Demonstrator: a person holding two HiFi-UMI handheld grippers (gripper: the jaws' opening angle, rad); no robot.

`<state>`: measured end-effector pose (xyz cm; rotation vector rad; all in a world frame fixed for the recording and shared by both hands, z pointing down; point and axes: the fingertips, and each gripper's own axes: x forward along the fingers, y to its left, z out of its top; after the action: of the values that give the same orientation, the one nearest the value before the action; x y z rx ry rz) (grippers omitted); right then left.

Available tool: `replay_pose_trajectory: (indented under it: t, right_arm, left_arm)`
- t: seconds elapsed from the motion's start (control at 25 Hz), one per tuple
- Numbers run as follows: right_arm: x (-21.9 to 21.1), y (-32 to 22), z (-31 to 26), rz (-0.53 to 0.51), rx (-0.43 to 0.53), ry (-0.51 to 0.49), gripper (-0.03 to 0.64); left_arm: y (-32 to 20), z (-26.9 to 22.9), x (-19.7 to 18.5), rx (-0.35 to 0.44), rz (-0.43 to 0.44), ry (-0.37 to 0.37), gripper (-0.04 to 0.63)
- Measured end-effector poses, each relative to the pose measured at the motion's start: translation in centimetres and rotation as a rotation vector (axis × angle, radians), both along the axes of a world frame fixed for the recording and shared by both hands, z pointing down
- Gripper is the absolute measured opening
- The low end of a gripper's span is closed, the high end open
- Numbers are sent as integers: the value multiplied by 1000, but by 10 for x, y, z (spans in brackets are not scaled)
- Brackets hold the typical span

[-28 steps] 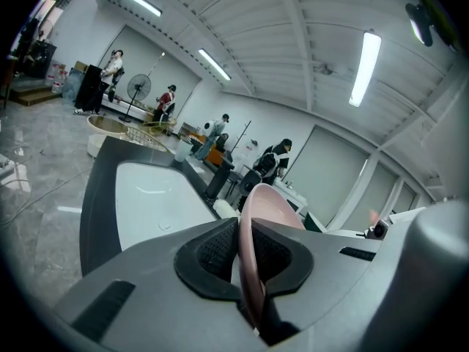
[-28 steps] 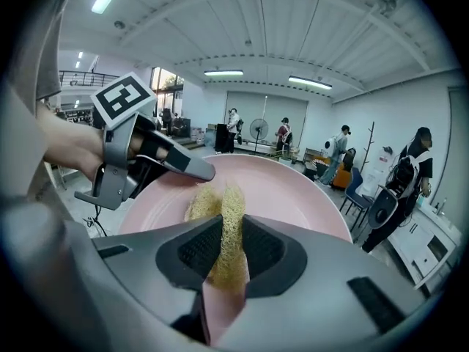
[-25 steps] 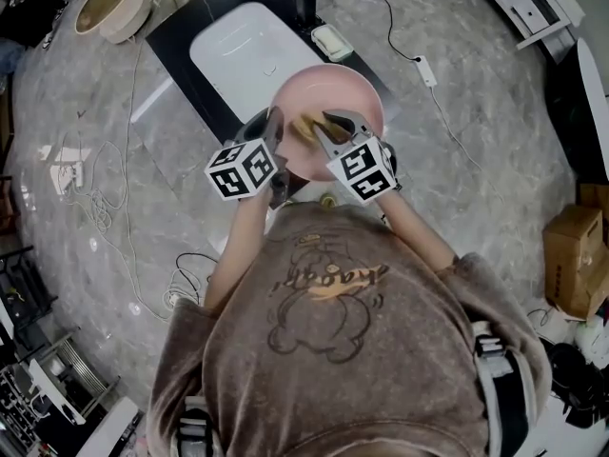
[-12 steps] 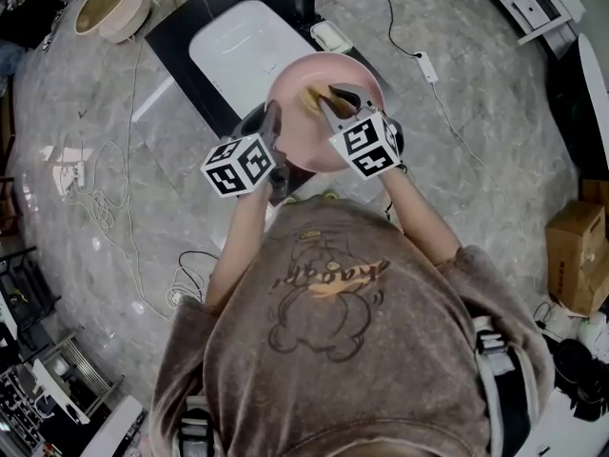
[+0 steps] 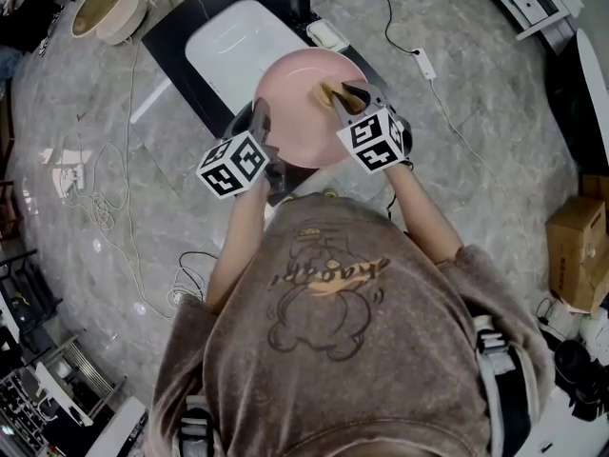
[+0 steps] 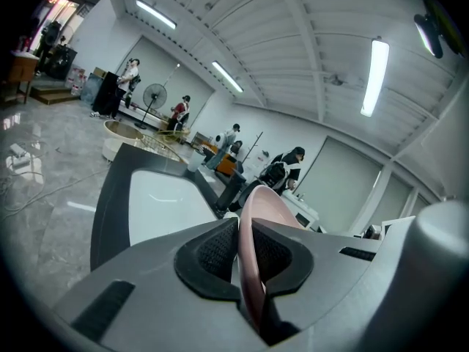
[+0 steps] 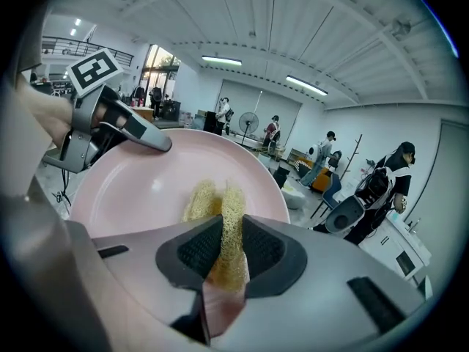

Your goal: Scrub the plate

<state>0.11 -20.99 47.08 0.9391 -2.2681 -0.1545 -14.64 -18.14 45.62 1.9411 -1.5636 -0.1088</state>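
Note:
A pink plate is held up over the sink, tilted toward me. My left gripper is shut on its left rim; in the left gripper view the pink rim runs edge-on between the black pads. My right gripper is shut on a yellow fibrous scrub pad, which presses against the plate's upper right face. In the right gripper view the scrub pad sticks out from the jaws onto the pink plate, with the left gripper at the plate's far rim.
A white sink basin set in a dark counter lies below the plate. A soap dish sits at the counter's right. Cables trail over the marble floor. A round tub stands far left, a cardboard box at right.
The plate and both grippers have shifted up and left in the head view. The right gripper with the scrub pad has slid from the plate's middle toward its upper right.

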Motion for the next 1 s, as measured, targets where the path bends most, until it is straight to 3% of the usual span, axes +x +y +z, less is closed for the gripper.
replay_pose_trajectory:
  t: [0.4, 1.0]
  right_arm:
    - [-18, 30, 18, -84, -43, 22, 80]
    - [-57, 43, 8, -194, -16, 23, 80]
  left_arm:
    - [-6, 4, -14, -11, -68, 20, 34]
    - [-3, 9, 18, -27, 29, 31, 35]
